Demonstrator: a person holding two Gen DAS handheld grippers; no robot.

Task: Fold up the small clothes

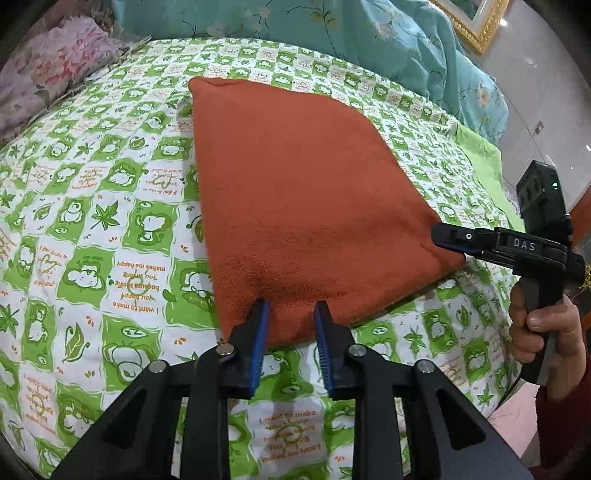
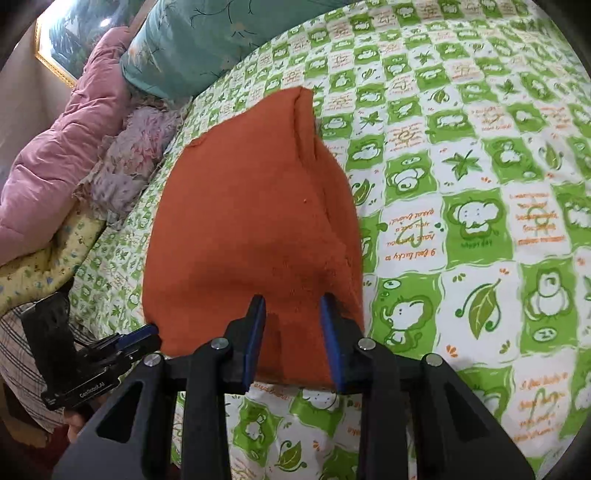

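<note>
An orange-brown cloth [image 1: 295, 192] lies folded flat on the green and white checked bedspread [image 1: 92, 221]. My left gripper [image 1: 291, 308] is open, its blue-padded fingers over the cloth's near left corner. My right gripper [image 1: 448, 238] reaches the cloth's near right corner from the right side. In the right wrist view the cloth [image 2: 243, 229] runs away from me, and my right gripper [image 2: 293, 304] is open with its fingers either side of the near corner. The left gripper [image 2: 146, 332] shows at the left, at the other near corner.
A teal floral quilt [image 1: 332, 40] lies along the far side of the bed. A pink quilt [image 2: 62, 155] and a lilac frilly cushion [image 2: 133, 155] sit at the bed's end. A gold picture frame [image 1: 476, 22] hangs behind.
</note>
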